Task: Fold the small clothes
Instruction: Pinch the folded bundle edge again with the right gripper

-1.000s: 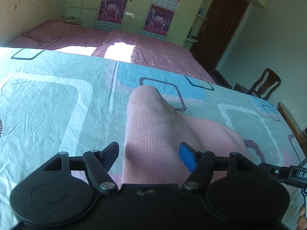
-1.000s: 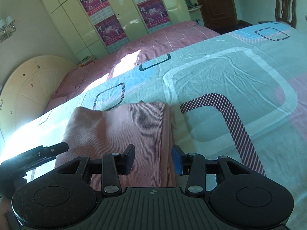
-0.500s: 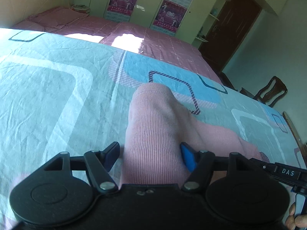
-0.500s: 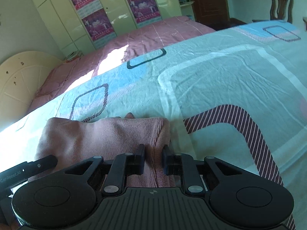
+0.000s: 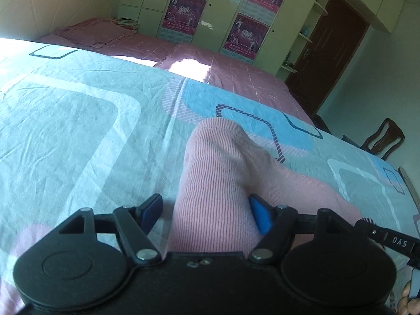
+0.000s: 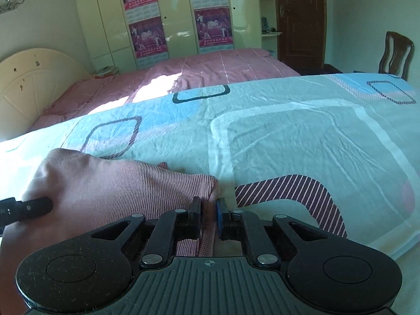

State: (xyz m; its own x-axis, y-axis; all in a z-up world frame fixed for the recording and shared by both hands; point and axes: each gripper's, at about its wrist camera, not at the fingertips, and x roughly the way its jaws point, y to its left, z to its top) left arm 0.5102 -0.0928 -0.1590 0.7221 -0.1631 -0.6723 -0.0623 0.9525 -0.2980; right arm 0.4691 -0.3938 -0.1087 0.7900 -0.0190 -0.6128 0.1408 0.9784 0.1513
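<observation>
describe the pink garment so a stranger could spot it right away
On the near bed's pale patterned bedsheet lies a ribbed pink knit garment, its corner pinched by the right hand-held gripper. It is the only loose clothing there, striped finely, unlike the flat printed sheet.

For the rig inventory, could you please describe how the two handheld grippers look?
Both are matte black plastic with twin round discs, silver pivot pins and blue finger pads. The left gripper has a smooth body; the right gripper has a ribbed grey body with a small crosshair mark.
</observation>
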